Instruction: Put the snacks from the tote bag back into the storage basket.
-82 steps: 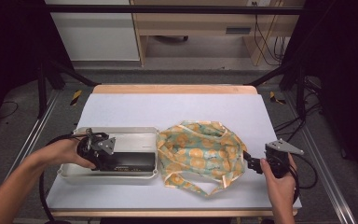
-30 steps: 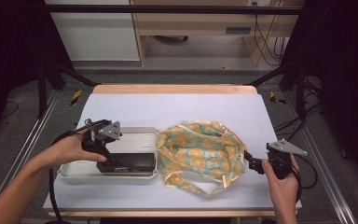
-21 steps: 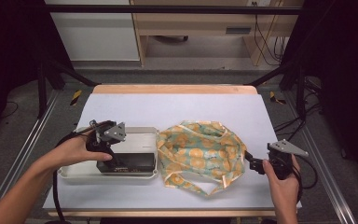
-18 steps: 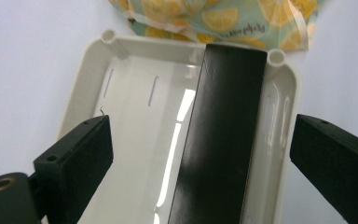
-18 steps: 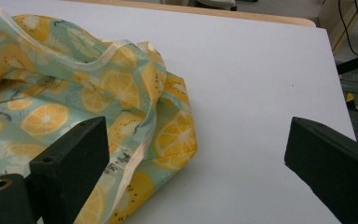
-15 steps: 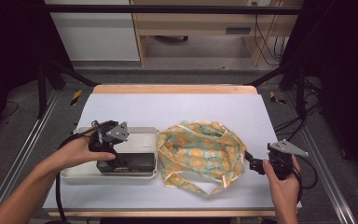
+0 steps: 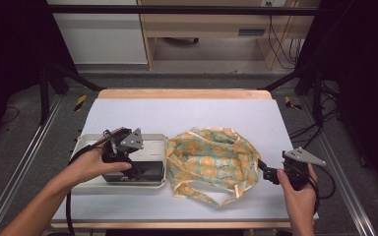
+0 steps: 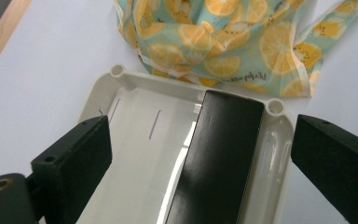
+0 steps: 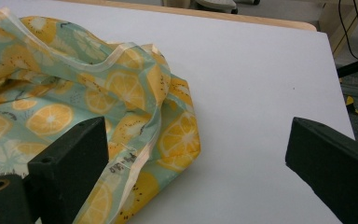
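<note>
A white tray (image 7: 89, 144) lies at the table's left with a black box (image 7: 146, 171) in its front half. My left gripper (image 7: 128, 156) hovers over the tray, pointing toward a lemon-print fabric bag (image 7: 211, 162) crumpled at the centre. In the left gripper view, the left gripper (image 8: 200, 140) is open wide above the tray (image 8: 135, 140), with the black box (image 8: 216, 158) below and the bag (image 8: 223, 37) beyond. My right gripper (image 7: 269, 173) rests just right of the bag. In the right gripper view, the right gripper (image 9: 196, 149) is open, its left jaw over the bag's edge (image 9: 121, 88).
The table has a white cover (image 7: 197, 115) and a wooden strip (image 7: 182, 93) along its far edge. Bare white surface (image 9: 251, 79) lies right of the bag. Metal rails (image 7: 24, 162) run down both sides, and cables (image 7: 320, 184) trail from the right gripper.
My left gripper has risen out of the tray and drifted a little toward the far right, over the tray's back half. The right gripper, bag and tray have stayed put.
</note>
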Available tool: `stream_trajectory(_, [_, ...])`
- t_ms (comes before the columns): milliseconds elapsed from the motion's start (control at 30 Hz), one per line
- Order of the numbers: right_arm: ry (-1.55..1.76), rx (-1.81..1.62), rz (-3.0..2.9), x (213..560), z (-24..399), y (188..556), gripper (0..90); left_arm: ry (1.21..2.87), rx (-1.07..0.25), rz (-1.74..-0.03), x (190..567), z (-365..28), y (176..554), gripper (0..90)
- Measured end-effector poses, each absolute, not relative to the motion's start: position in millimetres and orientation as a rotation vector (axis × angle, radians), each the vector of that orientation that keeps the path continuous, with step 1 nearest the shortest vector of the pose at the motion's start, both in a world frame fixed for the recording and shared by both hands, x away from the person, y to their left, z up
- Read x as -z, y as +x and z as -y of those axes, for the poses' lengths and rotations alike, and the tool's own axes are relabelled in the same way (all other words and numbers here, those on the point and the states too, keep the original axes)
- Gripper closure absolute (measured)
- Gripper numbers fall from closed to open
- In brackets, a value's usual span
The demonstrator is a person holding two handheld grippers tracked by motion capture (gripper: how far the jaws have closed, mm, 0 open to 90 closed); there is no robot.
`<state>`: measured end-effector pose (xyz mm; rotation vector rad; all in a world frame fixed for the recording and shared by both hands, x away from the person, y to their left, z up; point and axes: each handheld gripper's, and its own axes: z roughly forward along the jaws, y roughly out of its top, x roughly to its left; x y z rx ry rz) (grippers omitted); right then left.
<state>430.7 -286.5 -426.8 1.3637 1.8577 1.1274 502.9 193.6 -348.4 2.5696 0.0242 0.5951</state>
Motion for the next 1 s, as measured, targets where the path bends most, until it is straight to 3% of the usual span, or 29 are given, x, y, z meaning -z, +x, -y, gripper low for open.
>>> stream_trajectory(467, [1.372, -1.126, -1.858, 428, 286, 429, 6.3, 2.476, -0.669, -0.105, 342, -190, 497, 5.3])
stream_trajectory(1000, [1.366, -1.119, -1.852, 429, 287, 429, 6.3, 2.357, -0.771, -0.278, 331, -224, 505, 5.9])
